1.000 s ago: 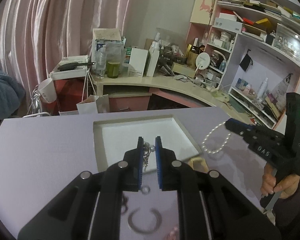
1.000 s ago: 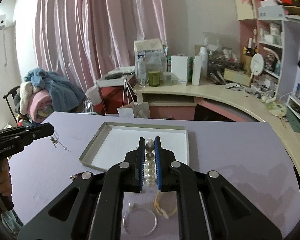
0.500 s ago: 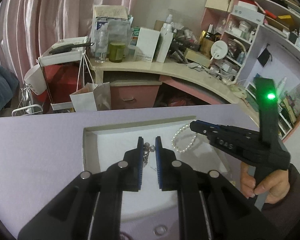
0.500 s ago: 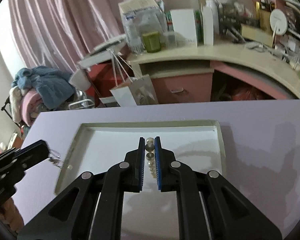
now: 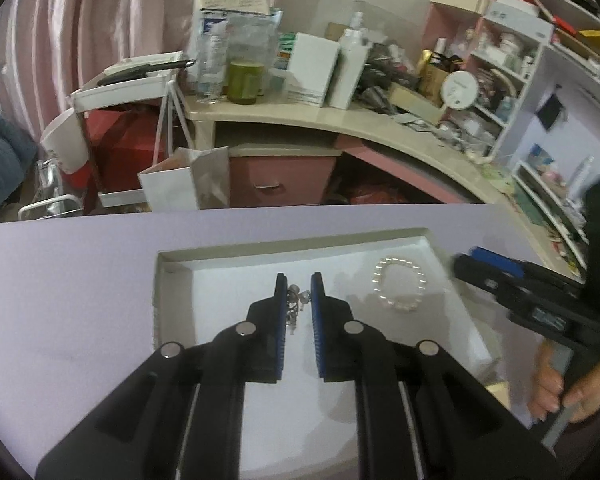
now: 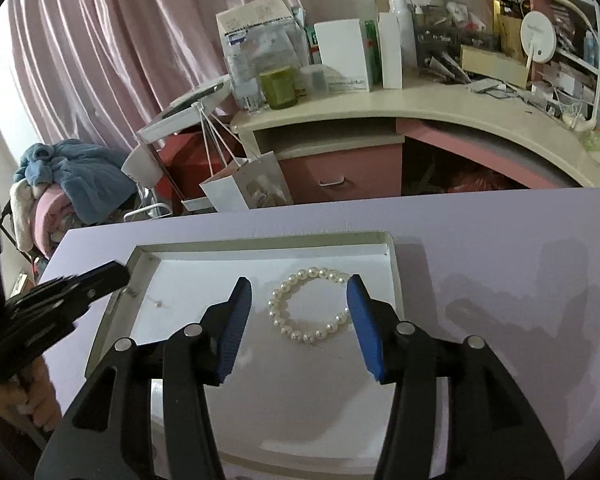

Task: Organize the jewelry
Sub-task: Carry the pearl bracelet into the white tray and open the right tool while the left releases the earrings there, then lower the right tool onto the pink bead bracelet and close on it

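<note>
A white pearl bracelet [image 6: 310,306] lies flat in the shallow white tray [image 6: 260,246] on the lilac table; it also shows in the left wrist view [image 5: 399,284]. My right gripper [image 6: 298,294] is open, its jaws wide on either side of the bracelet and not touching it. My left gripper [image 5: 299,288] is shut on a small silver earring [image 5: 294,304] and holds it over the middle of the tray [image 5: 292,242]. The right gripper [image 5: 496,276] shows at the right edge of the left wrist view.
A small silver piece [image 6: 159,303] lies at the tray's left side. Beyond the lilac table [image 6: 500,248] stand a cluttered beige desk [image 6: 380,108], a white paper bag [image 6: 244,184] and pink curtains. Shelves [image 5: 540,60] fill the right.
My right gripper has opened and let the pearl bracelet go into the tray. Both grippers moved forward over the tray. The left one still grips the earring.
</note>
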The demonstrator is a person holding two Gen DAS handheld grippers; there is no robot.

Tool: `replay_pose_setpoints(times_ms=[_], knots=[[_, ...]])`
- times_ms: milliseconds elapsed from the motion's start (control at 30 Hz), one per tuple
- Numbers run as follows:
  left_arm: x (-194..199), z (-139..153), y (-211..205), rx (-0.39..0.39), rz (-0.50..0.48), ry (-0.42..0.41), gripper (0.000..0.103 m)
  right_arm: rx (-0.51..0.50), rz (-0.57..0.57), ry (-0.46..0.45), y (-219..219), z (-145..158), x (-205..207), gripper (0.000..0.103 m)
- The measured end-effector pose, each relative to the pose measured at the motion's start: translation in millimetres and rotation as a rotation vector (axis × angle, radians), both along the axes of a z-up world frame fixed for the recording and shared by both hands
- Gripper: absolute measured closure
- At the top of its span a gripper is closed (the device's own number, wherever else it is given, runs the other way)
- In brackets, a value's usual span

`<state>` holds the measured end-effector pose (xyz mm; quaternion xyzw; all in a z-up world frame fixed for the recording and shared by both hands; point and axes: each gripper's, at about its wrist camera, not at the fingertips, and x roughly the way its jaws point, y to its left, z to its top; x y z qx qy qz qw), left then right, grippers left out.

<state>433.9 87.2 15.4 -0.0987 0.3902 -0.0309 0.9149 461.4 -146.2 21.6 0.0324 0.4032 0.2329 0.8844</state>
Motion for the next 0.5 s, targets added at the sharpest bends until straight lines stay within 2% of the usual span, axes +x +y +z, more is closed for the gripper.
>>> replay_pose_setpoints(times_ms=[67,133,300,500], knots=[[-1,1,4,-0.004,0.019,-0.001,0.082,0.001,0.007,-0.004,-2,0,-6,0.051],[-8,5,8,-0.007,0.031,-0.017,0.059,0.003,0.016,-0.014,-5,1,-17,0.051],[-42,26,19,-0.018,0.059,-0.063,0.053,0.023,0.027,-0.056,-17,12,-51,0.051],[-121,49,23,-0.017,0.078,-0.14,0.04,0.061,0.048,-0.128,-30,31,-118,0.05]])
